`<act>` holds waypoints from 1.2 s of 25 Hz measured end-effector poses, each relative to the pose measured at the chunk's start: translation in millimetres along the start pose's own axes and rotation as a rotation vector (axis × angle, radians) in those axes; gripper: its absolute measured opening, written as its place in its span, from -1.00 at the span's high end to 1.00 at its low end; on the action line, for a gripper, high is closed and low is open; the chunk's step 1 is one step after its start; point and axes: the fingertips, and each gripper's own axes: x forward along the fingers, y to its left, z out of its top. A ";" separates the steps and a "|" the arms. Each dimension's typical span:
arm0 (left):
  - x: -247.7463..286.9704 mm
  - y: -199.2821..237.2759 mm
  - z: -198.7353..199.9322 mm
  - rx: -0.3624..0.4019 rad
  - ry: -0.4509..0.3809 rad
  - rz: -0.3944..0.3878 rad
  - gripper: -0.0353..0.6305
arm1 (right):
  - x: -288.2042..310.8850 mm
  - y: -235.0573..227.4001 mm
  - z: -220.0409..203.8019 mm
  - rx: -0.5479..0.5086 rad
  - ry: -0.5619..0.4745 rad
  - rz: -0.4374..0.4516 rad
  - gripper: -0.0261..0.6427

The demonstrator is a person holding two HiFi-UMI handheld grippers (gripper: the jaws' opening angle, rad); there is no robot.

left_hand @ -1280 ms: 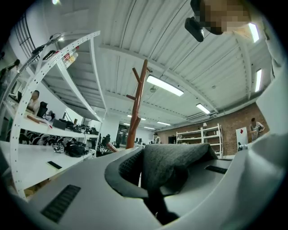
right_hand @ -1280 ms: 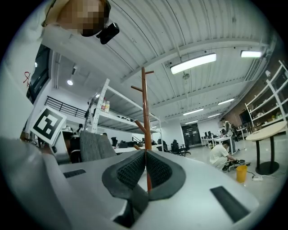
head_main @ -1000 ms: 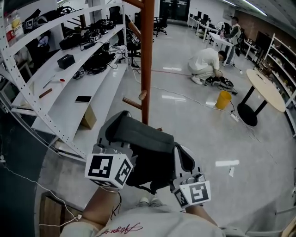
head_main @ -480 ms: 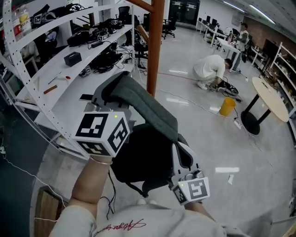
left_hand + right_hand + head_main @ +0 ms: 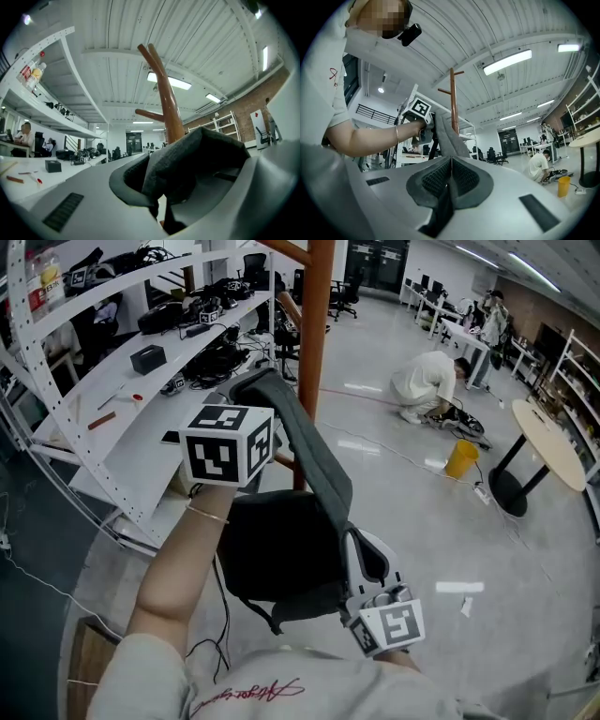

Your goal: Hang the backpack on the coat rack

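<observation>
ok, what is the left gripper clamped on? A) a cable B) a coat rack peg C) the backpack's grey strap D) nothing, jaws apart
C: the left gripper has its jaws closed on the grey strap, and the coat rack stands beyond it, untouched.

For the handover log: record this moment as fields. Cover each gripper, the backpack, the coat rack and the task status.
left gripper: shut on the grey shoulder strap, held high beside the pole
right gripper: shut on the backpack's dark fabric, lower, near the person's body
backpack: black, hanging between the two grippers, off the floor
coat rack: brown wooden pole, just behind the strap; visible peg is bare
status: not yet hung, strap over no peg
</observation>
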 end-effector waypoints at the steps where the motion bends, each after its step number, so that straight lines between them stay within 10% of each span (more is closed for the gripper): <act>1: 2.5 -0.4 -9.9 -0.008 0.020 0.001 0.82 | -0.5 -2.6 -1.9 0.001 0.004 -0.003 0.87; 15: 1.3 -18.9 -103.1 0.035 0.157 -0.015 0.82 | -0.1 -3.1 -26.6 0.054 0.065 -0.004 0.87; 25: -23.4 -33.7 -119.5 0.098 0.021 0.049 0.80 | 1.3 5.6 -33.9 0.045 0.087 0.006 0.87; 30: -48.0 -39.1 -112.4 -0.030 -0.068 0.019 0.32 | 1.4 8.6 -37.9 0.043 0.087 0.014 0.87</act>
